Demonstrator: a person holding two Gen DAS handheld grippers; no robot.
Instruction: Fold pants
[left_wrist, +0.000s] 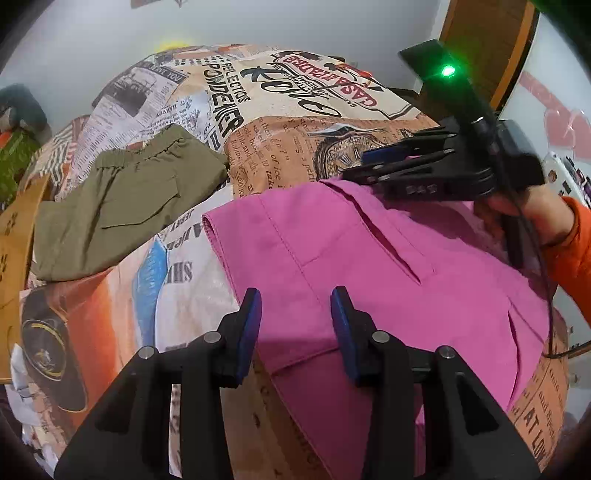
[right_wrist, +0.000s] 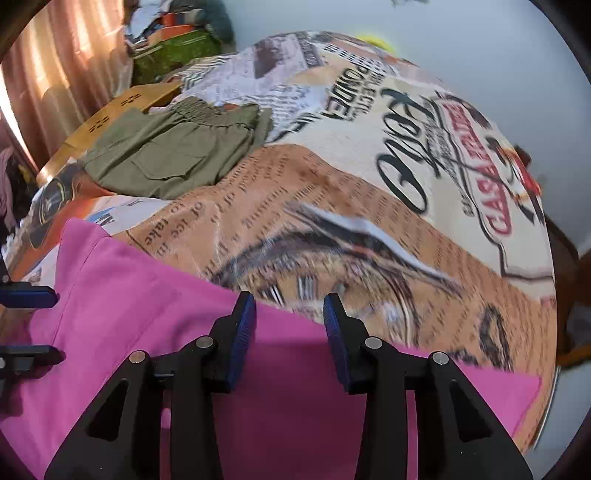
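A green patterned container (right_wrist: 173, 50) is sitting at the far left, past the bed's edge, with orange and dark items piled on and behind it; its contents are too small to sort out. A tan board with dark paw prints (right_wrist: 110, 110) is lying at the bed's far-left edge, partly under a pair of olive pants (left_wrist: 122, 199), which is lying folded on the far left of the bed with its elastic waistband facing away. The pink pants (left_wrist: 351, 266), the task's item, are lying on the near part of the bed, on top of the newsprint-patterned bedspread (left_wrist: 288, 147). Their cloth is looking smooth, with stitched seams, a slit pocket and a hemmed edge at the left end, and a near fold is hanging over the bed's near side. The left gripper (left_wrist: 295, 299) is hovering above the near left portion of the pink cloth, its blue pads spread apart and holding nothing. The right gripper (right_wrist: 289, 304) is poised over the pants' far edge, likewise spread with nothing between its pads, and in the left wrist view it is reaching in from the right.
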